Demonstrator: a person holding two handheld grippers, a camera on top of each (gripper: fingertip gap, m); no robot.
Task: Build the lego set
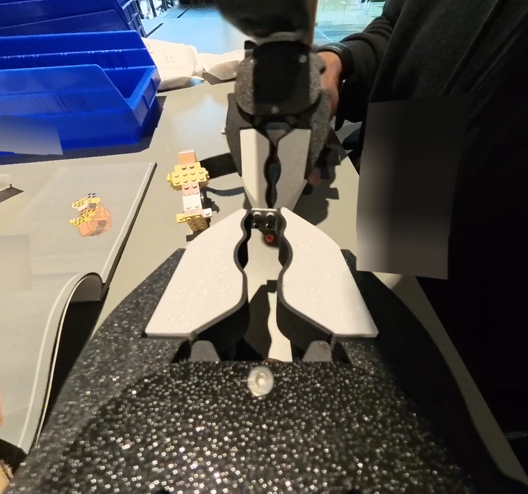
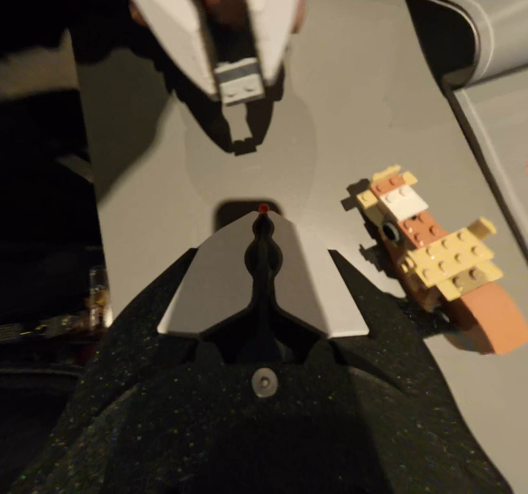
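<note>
Left gripper [image 1: 264, 217]: clamped on grey brick [image 1: 264, 218].
Right gripper [image 2: 263, 214]: pinching red stud [image 2: 263, 208].
Relation: tips opposed, stud just short of brick.

Grey table [image 1: 183, 126] (perhaps glazed hall behind)

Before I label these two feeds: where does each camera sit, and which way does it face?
Left wrist view: on the left tool, facing the right tool; a hand shows.
Right wrist view: on the right tool, looking down at the grey table and the left tool.
Shared: both tools, the tan-and-brown lego model.
</note>
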